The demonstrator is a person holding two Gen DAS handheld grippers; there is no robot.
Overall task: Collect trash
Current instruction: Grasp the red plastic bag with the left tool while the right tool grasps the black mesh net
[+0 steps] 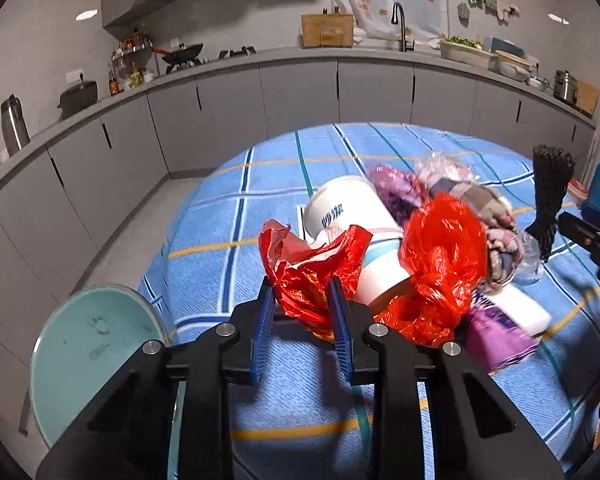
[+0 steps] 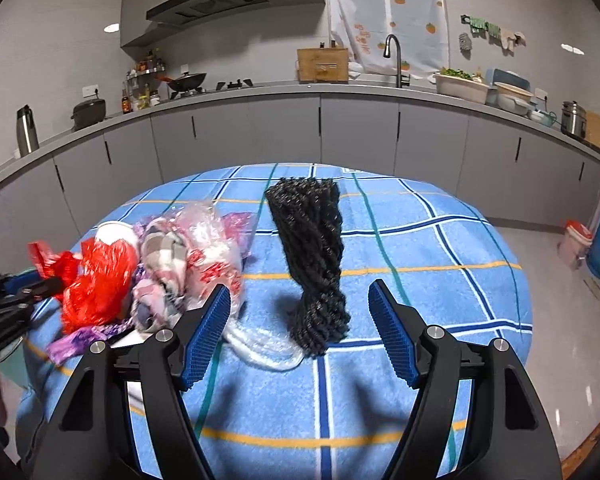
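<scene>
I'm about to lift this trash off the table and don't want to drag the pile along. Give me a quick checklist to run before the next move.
1. Left gripper pinching the red plastic bag: ok, the blue pads press on it.
2. Red bag free of the white paper cup: not ok, it drapes over the cup.
3. Right gripper free to grasp: ok, jaws open, nothing pressed.
4. Black mesh net lined up between the right pads: ok, standing upright just ahead.
5. Clear plastic wrap away from the net's base: not ok, it lies against it.
6. Bin to drop into: cannot tell.
</scene>
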